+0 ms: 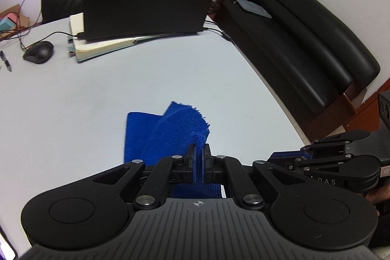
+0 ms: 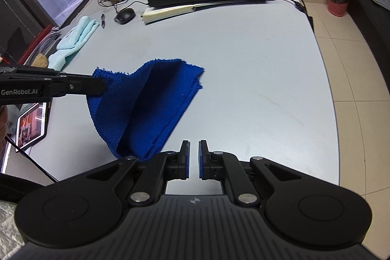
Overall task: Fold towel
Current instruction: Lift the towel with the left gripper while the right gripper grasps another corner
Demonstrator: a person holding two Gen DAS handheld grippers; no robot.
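Two grippers on show. Left gripper (image 1: 199, 157) pinching blue towel (image 2: 146, 109) corner, lifting it off worktop (image 2: 243, 52) so flap can swing over for fold. Right gripper (image 2: 194, 157) empty, jaws slightly parted, just beside towel's near edge, likely ready to steady it.

Each camera sits low behind its tool, looking toward 12 o'clock; both see the blue towel (image 1: 170, 130) (image 2: 146, 109) close up.
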